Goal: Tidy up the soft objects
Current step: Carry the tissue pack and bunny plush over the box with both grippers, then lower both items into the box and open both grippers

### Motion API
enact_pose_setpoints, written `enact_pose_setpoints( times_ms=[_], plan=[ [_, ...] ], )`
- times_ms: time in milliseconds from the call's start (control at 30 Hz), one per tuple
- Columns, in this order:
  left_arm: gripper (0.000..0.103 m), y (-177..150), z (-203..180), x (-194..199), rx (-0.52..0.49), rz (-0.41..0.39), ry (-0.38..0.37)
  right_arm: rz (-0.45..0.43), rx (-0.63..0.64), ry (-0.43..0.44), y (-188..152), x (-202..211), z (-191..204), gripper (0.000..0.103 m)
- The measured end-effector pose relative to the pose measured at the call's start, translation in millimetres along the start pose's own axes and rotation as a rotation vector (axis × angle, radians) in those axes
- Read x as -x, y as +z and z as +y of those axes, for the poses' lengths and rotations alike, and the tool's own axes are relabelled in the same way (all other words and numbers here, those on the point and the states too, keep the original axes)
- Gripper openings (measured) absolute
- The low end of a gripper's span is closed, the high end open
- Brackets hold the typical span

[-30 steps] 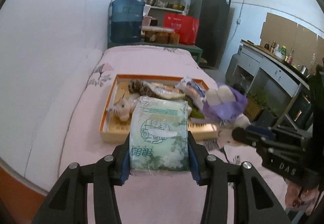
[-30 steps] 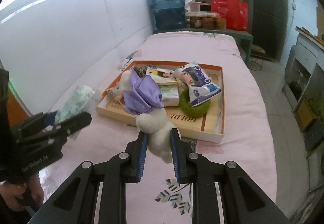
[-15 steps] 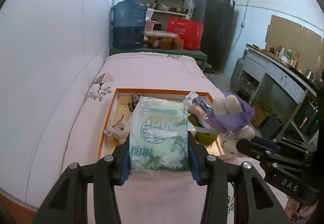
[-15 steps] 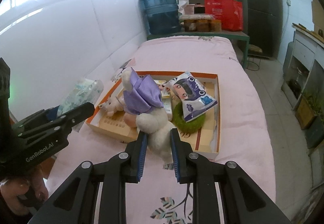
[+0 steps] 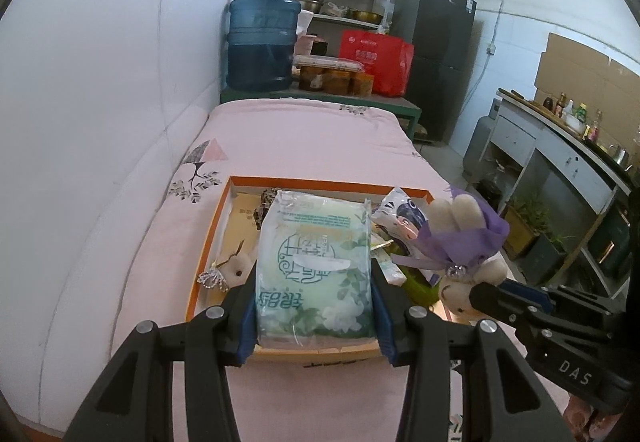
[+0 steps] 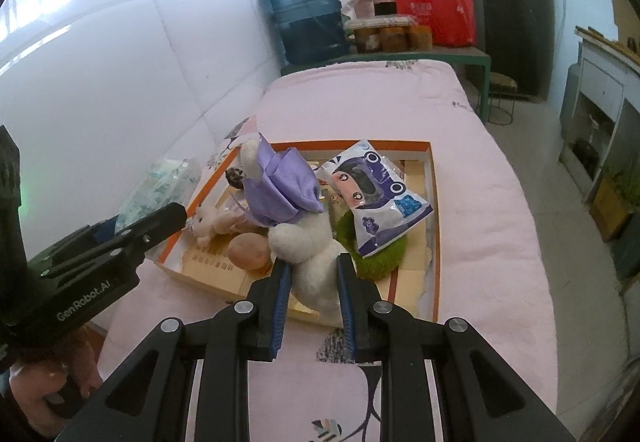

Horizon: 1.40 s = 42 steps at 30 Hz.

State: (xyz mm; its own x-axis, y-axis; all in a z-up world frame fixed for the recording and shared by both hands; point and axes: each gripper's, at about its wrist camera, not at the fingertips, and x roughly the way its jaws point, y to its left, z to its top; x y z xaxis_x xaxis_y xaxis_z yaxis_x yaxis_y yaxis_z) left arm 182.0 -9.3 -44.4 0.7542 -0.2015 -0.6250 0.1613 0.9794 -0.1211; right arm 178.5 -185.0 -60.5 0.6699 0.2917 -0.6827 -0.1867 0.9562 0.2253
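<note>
A green tissue pack [image 5: 314, 270] is clamped between the pads of my left gripper [image 5: 314, 306], hanging over the near edge of the orange-rimmed box tray [image 5: 208, 238]. My right gripper [image 6: 312, 282] is shut on the legs of a white plush rabbit in a purple dress [image 6: 288, 194], above the tray's near side [image 6: 434, 202]. Inside the tray lie a snack bag [image 6: 372, 194], a green fuzzy ring [image 6: 382, 256], a small plush [image 6: 208, 222] and a peach-coloured ball [image 6: 248, 252]. In the right wrist view the left gripper [image 6: 160, 222] and its pack [image 6: 160, 186] hang at the left.
The tray rests on a pink bed cover [image 5: 288, 138] along a white wall [image 5: 100, 102]. Beyond the bed stand a blue water jug [image 5: 262, 42], food jars [image 5: 332, 76], a red bag [image 5: 376, 62], shelves and a dark fridge [image 5: 436, 54]. A counter [image 5: 560, 154] runs on the right.
Both grippers have moved forward over the bed toward the tray, each keeping its hold. The pack and the rabbit now hang over the tray's near edge.
</note>
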Motion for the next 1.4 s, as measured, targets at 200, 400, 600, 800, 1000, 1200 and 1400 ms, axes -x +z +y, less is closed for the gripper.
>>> enact_pose_setpoints(
  times_ms=[200, 400, 600, 800, 1000, 1200, 1400],
  plan=[
    [0.047, 2.7, 0.2, -16.0, -0.001, 0.010, 0.016, 0.019, -0.028, 0.007, 5.0, -13.7, -4.5, 0.024],
    [0.047, 1.9, 2.3, -29.6, 0.007, 0.028, 0.029, 0.049, -0.044, 0.010, 4.0, -23.9, -8.0, 0.024],
    [0.047, -0.4, 5.5, -42.3, 0.011, 0.047, 0.044, 0.078, -0.065, 0.023, 3.6, -35.9, -12.9, 0.024],
    [0.047, -3.7, 7.2, -55.1, 0.011, 0.066, 0.058, 0.092, -0.063, 0.023, 3.2, -43.8, -13.3, 0.024],
    [0.047, -8.0, 11.4, -64.9, 0.009, 0.086, 0.065, 0.112, -0.061, 0.021, 1.1, -50.7, -13.7, 0.024],
    [0.047, -14.4, 12.3, -74.6, 0.004, 0.113, 0.064, 0.127, -0.069, 0.026, -0.5, -57.8, -17.0, 0.024],
    [0.047, -13.5, 12.4, -76.4, 0.003, 0.112, 0.063, 0.132, -0.076, 0.028, -0.7, -60.7, -19.3, 0.025]
  ],
)
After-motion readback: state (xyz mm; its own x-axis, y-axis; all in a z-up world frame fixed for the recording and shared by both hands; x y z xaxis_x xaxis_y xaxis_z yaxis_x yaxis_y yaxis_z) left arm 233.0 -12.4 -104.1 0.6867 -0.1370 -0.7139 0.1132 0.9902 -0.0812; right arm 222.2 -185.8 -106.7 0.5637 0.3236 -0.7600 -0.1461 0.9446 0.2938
